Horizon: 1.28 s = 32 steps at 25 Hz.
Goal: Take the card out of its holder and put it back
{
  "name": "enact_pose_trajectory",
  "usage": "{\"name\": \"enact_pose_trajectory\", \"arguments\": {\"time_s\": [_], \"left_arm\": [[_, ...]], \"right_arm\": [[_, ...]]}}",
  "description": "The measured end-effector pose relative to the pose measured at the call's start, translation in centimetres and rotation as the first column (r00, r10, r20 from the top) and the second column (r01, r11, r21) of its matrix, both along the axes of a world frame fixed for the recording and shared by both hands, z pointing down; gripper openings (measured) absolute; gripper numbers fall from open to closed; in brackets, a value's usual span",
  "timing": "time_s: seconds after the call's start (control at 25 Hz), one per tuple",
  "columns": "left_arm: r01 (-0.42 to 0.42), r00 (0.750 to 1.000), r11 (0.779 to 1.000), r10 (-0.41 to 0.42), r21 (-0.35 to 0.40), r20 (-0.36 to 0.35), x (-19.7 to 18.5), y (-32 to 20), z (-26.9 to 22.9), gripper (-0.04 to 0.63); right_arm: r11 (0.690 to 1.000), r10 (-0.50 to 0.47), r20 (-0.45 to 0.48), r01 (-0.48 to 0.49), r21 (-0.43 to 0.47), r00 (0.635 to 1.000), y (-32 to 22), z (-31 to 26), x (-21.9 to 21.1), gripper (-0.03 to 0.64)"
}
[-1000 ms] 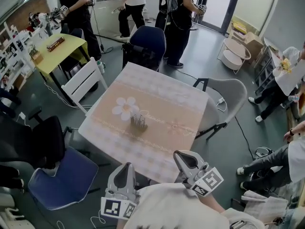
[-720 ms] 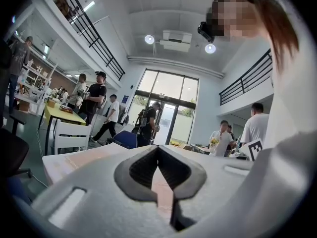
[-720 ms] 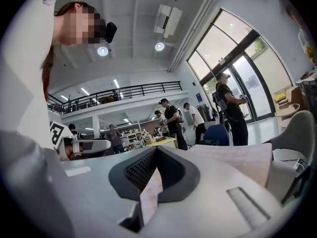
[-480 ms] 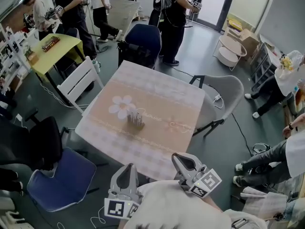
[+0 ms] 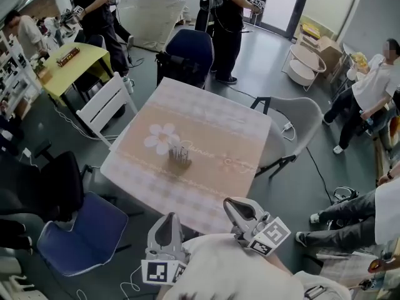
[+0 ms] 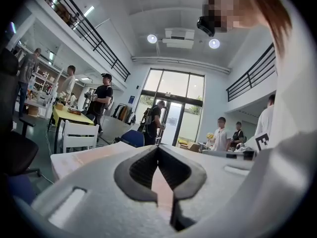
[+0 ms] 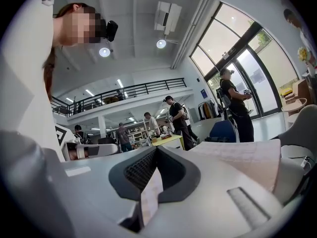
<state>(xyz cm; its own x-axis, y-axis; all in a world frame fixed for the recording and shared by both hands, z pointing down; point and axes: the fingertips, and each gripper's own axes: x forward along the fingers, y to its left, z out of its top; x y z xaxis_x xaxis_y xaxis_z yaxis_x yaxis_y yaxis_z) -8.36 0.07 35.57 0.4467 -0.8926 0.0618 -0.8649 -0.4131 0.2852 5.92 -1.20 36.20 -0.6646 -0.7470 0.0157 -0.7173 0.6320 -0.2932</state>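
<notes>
The card holder, a small wire stand with pale cards upright in it, sits near the middle of the pink-and-white patterned table, beside a printed white flower. Both grippers are held low in front of the person's chest, short of the table's near edge and well away from the holder. The left gripper is shut with its tips meeting and nothing between them. The right gripper is also shut and empty. Both point level over the tabletop.
Chairs ring the table: a white slatted one at the left, a grey one at the right, a blue one at the near left, a dark blue one at the far side. Several people stand around. A yellow table is at the far left.
Both grippers have stayed where they were, shut. The view has shifted slightly, and people in the background have walked about; one in white has appeared at the right.
</notes>
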Motion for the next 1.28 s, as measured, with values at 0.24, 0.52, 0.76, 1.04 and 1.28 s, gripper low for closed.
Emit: {"name": "enact_pose_trajectory", "arguments": {"time_s": [0.24,0.52,0.76,1.04,1.28], "left_arm": [[-0.022,1.000,1.000,0.022,-0.004,0.001,0.5,-0.1,0.3,0.000],[-0.027,1.000,0.999,0.027,-0.020,-0.005,0.6,-0.1,0.6,0.000],[-0.013,1.000,1.000,0.012,-0.028,-0.014,0.1,0.0,0.6,0.000],[-0.015,1.000,0.999,0.014,-0.028,-0.014,0.1,0.1,0.7,0.000],[-0.014,1.000,0.999,0.013,-0.029,-0.020,0.2,0.0,0.8,0.000]], "right_arm": [[1.000,-0.009,0.001,0.009,-0.007,1.000,0.0,0.5,-0.3,-0.002],[1.000,-0.006,0.003,0.006,-0.015,1.000,0.1,0.4,-0.3,-0.002],[0.999,-0.022,-0.006,0.021,-0.024,1.000,0.2,0.6,-0.8,-0.002],[0.999,-0.035,-0.009,0.035,-0.034,0.999,0.3,0.8,-1.1,-0.002],[0.998,-0.044,-0.015,0.043,-0.034,0.999,0.2,0.9,-1.2,-0.002]]}}
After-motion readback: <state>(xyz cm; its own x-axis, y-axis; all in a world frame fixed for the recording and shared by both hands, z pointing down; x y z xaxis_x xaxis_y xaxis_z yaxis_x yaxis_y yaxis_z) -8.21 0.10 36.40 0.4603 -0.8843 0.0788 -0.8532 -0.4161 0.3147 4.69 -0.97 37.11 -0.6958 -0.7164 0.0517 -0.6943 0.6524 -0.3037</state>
